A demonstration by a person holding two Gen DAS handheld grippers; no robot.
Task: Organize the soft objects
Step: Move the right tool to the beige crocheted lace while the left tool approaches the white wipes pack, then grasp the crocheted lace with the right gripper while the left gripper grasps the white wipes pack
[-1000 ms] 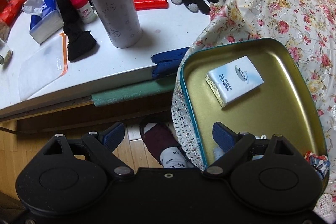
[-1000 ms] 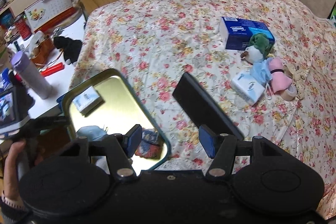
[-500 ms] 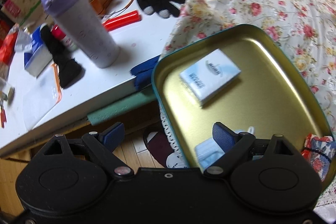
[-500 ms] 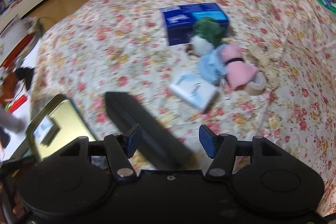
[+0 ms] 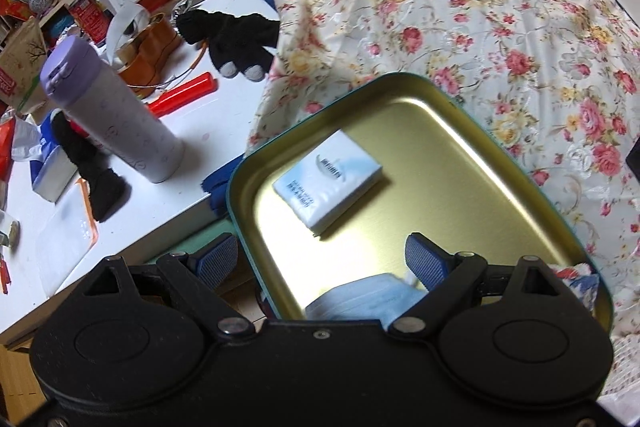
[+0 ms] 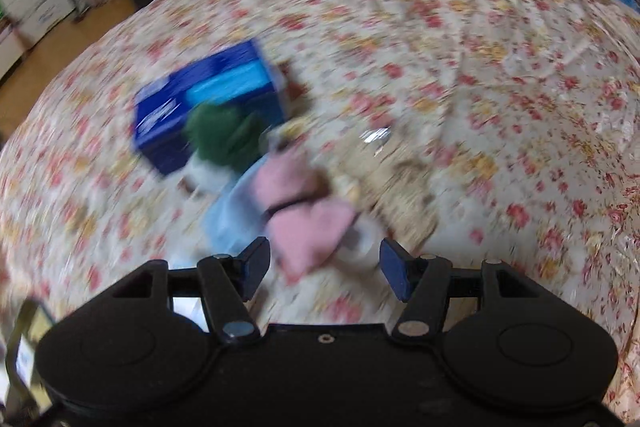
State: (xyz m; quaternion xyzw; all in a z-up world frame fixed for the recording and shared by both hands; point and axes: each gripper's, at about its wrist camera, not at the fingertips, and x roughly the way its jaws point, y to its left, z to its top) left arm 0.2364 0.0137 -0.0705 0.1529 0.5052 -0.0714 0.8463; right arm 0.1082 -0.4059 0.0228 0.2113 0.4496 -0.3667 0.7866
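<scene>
Now the right gripper (image 6: 324,269), fingers apart and empty, sits just short of the pink cloth (image 6: 304,223) near the bed's middle, its length running away from them. Farther off, the left gripper (image 5: 320,261) gapes over the tin's (image 5: 520,171) rim.

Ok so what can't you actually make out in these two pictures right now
- Right wrist view: motion blur smears the pink soft item, the green thing and the blue box; what they are is unclear.
- Left wrist view: the left tool hides the near part of the tin tray and most of the light blue item.
- Left wrist view: print on the tissue pack is too small.
</scene>
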